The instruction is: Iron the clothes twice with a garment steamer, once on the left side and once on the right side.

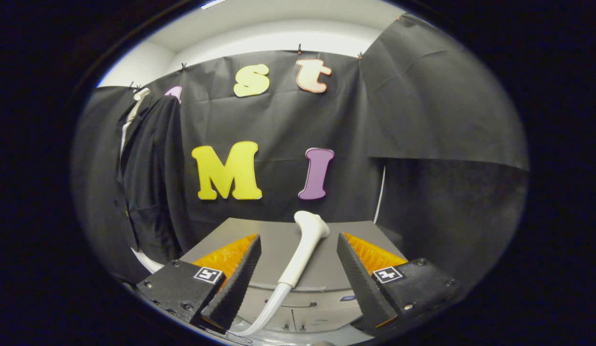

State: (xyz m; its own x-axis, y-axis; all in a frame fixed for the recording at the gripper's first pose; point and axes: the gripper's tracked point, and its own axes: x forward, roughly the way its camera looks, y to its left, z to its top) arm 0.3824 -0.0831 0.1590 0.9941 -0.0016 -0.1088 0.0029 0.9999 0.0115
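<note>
Steamer (305,247) lying on grey table (278,240), between the fingers of gripper (298,262) spread wide and touching nothing; jacket (151,182) hanging left of steamer; risk: smooth handle slipping, hose (269,310) snagging.

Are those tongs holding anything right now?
No. The tongs are open; the steamer lies between them, touched by neither finger.
</note>
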